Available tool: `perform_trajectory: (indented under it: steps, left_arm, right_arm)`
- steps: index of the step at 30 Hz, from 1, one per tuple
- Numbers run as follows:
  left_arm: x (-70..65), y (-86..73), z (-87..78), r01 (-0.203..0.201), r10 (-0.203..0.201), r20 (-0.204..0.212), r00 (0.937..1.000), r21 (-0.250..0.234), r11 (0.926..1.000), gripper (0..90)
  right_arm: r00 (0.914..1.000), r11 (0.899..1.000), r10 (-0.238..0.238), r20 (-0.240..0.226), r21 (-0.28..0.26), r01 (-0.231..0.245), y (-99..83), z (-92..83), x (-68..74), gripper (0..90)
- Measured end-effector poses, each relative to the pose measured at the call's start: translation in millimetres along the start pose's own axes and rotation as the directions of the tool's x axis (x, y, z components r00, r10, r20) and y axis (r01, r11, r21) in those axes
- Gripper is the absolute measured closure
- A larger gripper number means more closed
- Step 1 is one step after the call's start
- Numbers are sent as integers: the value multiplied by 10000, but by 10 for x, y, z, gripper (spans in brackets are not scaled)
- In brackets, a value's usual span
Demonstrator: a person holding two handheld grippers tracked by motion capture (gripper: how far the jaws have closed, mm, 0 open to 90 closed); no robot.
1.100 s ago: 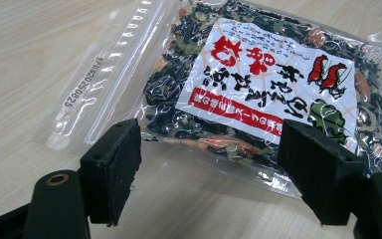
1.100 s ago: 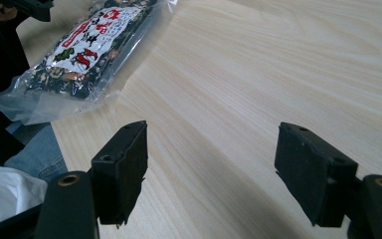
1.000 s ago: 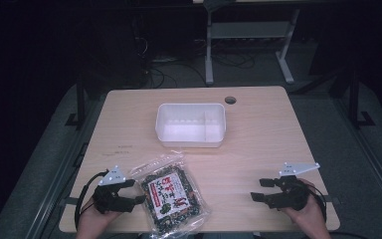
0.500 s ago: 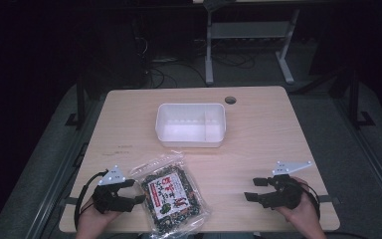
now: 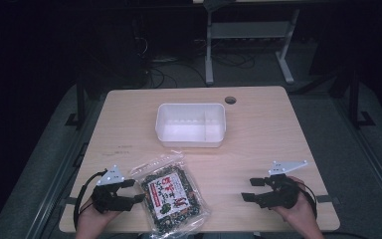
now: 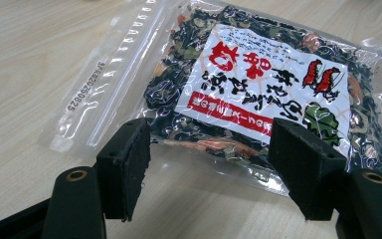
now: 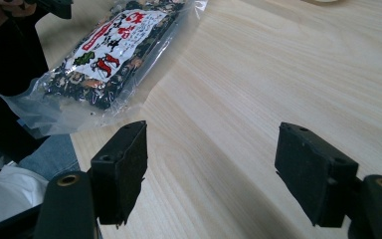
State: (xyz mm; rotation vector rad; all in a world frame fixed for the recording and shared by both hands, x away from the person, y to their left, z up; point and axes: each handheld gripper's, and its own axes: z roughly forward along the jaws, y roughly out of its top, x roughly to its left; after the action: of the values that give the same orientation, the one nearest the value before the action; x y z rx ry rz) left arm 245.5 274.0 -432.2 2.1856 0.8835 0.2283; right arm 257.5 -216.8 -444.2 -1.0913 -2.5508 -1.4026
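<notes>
Counter (image 5: 258, 149) carries white bin (image 5: 191, 124) and seaweed packet (image 5: 173, 196); left tongs (image 5: 134, 191) and right tongs (image 5: 251, 190) spread, empty.

Right gripper (image 5: 252, 189) shifted leftward over the table (image 5: 258, 144) since a second ago, edging inward from the right edge toward the packet (image 5: 173, 197), jaws parted as before and now angled a little more toward it. Right hand (image 5: 293, 206) carried along with it, slightly nearer the table's middle.
</notes>
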Motion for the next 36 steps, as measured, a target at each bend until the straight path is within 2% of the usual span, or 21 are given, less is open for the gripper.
perform_trajectory:
  steps: [12,23,30,36]
  left_arm:
    - [-6,2,-8,23,-23,19,10000,-45,10000,343]
    - [-7,2,-13,0,0,41,10000,-70,10000,354]
    - [-12,7,-25,4,-2,134,9999,-112,9999,386]
    - [-13,30,-50,106,-97,438,9990,-213,9997,540]
  right_arm:
    - [9993,9997,-227,-310,38,228,176,113,79,291]
    - [9988,9997,-212,-443,117,217,317,219,80,315]
    - [9979,9992,-358,-535,179,368,437,304,92,318]
    - [9970,9988,-443,-641,175,455,537,378,93,320]
